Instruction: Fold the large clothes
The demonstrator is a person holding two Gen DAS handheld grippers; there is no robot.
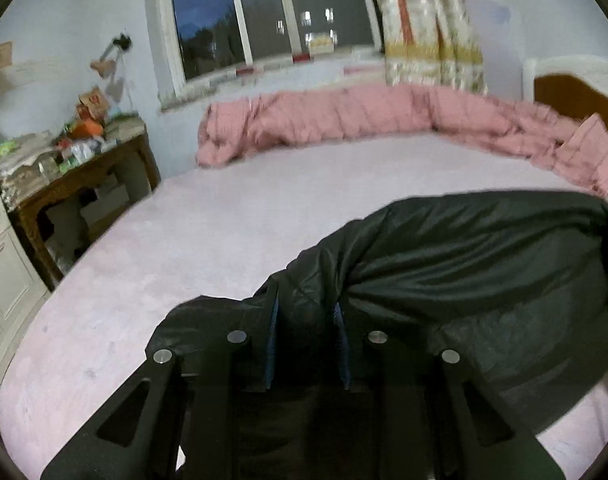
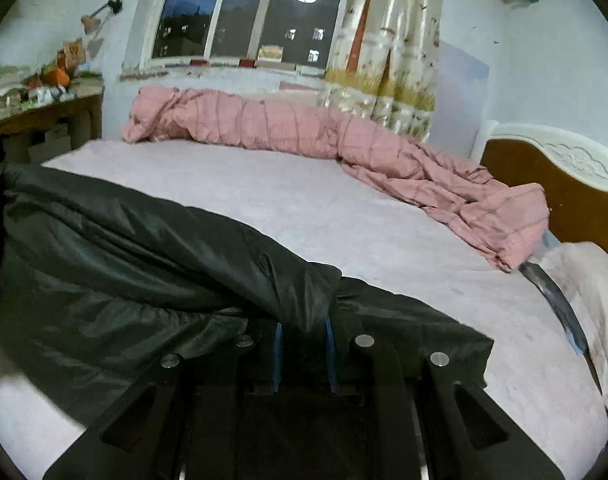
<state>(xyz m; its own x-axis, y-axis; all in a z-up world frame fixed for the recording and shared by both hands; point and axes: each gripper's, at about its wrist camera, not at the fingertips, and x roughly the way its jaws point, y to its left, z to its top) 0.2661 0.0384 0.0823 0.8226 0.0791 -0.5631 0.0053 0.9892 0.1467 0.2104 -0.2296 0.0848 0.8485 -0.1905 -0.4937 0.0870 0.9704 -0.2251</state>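
Note:
A large black padded jacket (image 1: 464,264) is held up over a bed with a pale pink sheet (image 1: 224,216). My left gripper (image 1: 306,320) is shut on a fold of the jacket, which bulges to the right. In the right wrist view the jacket (image 2: 124,248) hangs to the left and my right gripper (image 2: 304,332) is shut on its other end. The lower part of the jacket rests on the sheet (image 2: 344,208). The fingertips are partly buried in cloth.
A rolled pink quilt (image 1: 344,120) lies along the far side of the bed, under a window (image 1: 264,12) and a curtain (image 1: 428,28). A cluttered wooden table (image 1: 64,168) stands at the left. A headboard (image 2: 564,176) and a pillow (image 2: 592,292) are at the right.

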